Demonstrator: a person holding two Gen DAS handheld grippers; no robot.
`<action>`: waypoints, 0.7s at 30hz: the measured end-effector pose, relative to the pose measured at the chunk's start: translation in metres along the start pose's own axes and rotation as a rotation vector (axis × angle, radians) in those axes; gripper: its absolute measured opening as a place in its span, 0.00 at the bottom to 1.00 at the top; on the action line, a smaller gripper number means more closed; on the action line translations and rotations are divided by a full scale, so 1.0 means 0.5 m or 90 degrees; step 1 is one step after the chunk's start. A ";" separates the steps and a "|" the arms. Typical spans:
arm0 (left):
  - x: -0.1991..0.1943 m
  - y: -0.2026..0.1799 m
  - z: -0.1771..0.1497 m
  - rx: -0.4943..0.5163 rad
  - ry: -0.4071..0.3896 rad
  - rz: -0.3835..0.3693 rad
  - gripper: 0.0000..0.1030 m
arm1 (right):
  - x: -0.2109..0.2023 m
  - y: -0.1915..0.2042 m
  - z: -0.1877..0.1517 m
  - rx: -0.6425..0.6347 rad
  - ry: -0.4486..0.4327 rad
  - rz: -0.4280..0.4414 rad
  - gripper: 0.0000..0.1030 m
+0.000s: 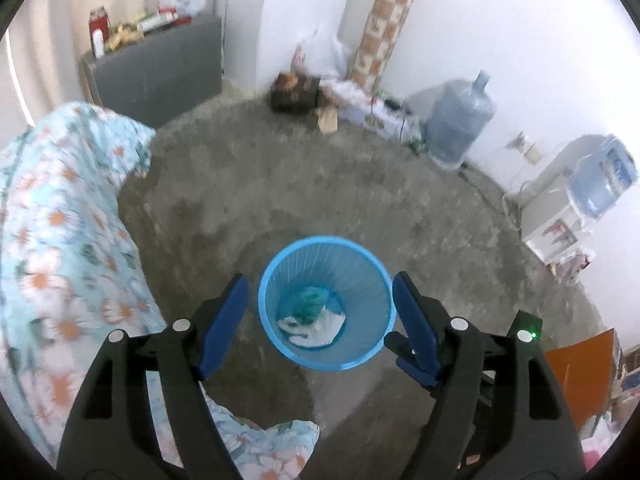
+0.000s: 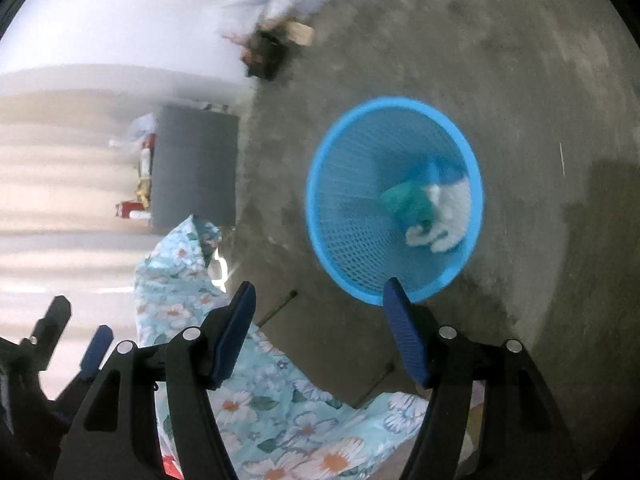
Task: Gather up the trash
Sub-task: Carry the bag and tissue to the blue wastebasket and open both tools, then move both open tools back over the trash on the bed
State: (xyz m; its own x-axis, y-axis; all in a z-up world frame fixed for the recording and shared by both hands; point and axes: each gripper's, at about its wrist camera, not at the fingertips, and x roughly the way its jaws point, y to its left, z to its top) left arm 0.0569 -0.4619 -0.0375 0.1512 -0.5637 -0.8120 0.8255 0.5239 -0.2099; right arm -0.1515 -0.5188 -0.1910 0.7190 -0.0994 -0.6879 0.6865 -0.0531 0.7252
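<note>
I counted one blue basket (image 1: 362,280) on the floor, with two bits of trash in it: one green wad (image 1: 308,300) and one white crumpled piece (image 1: 316,330). Two big water bottles (image 1: 460,120) stood by the wall, and one grey cabinet (image 1: 160,80).

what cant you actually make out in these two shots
- What the green and white trash in the blue basket is: left wrist view, too small; right wrist view, motion blur.
- Items on the grey cabinet: blurred in both views.
- Floral cloth: cut off by the frame edge and the left gripper.
- Basket's near rim: right wrist view, behind a right gripper fingertip.
</note>
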 end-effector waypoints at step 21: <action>-0.446 0.163 -0.170 -0.029 -0.168 -0.009 0.85 | -0.249 0.357 -0.208 -0.356 -0.157 -0.006 0.89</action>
State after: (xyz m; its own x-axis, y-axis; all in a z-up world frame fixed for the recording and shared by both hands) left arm 0.0443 -0.2389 0.0800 0.2818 -0.7149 -0.6399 0.8044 0.5396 -0.2487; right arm -0.1071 -0.4127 0.0210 0.7118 -0.3318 -0.6191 0.6939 0.4684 0.5469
